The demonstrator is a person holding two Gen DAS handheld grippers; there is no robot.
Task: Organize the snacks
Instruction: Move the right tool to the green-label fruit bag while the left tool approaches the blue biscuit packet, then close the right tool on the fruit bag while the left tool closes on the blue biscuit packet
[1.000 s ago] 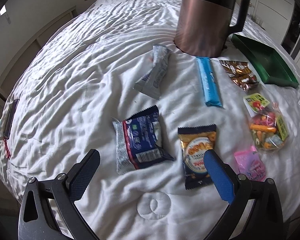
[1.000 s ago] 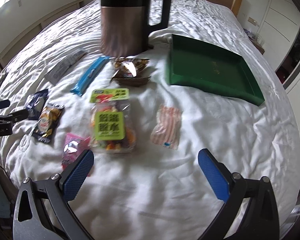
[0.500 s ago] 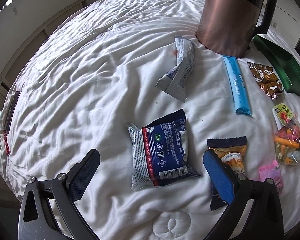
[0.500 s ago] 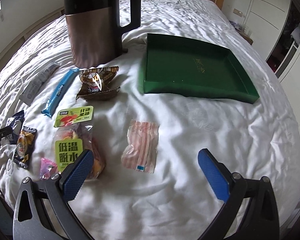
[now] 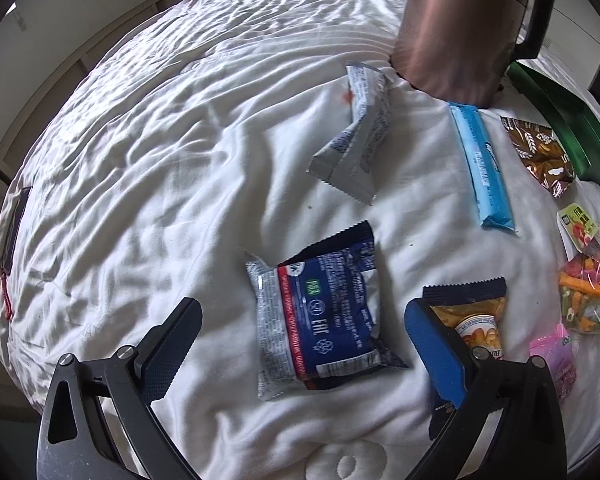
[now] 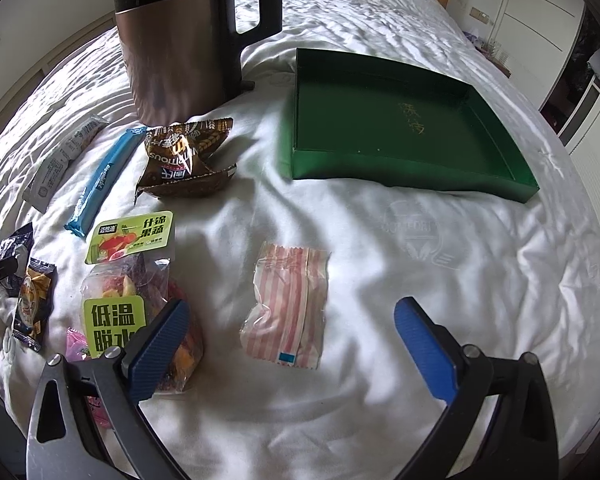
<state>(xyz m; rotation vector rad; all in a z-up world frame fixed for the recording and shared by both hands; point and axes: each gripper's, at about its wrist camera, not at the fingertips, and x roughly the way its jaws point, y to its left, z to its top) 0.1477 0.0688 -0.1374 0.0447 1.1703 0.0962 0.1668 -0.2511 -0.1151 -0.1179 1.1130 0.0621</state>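
Note:
Snack packets lie scattered on a white bed. My left gripper [image 5: 302, 320] is open, its fingers straddling a dark blue and silver packet [image 5: 322, 320]. Beyond it lie a grey wrapper [image 5: 354, 152], a light blue bar [image 5: 482, 168], a brown bag [image 5: 540, 152] and an orange-and-black packet [image 5: 474, 320]. My right gripper [image 6: 292, 320] is open around a pink striped sachet [image 6: 288, 308]. A clear bag of dried fruit [image 6: 132, 284] with green labels lies under its left finger. The empty green tray [image 6: 400, 160] sits further back on the right.
A copper and black kettle [image 6: 184, 36] stands on the bed behind the snacks, left of the tray. A small pink packet [image 5: 554, 356] lies at the near edge. The bed's edge [image 5: 24, 360] drops off at the left. White cupboards [image 6: 572, 40] line the right side.
Both grippers have moved forward and lower. The blue packet now lies between the left fingers, and the pink sachet between the right fingers. No snack has shifted.

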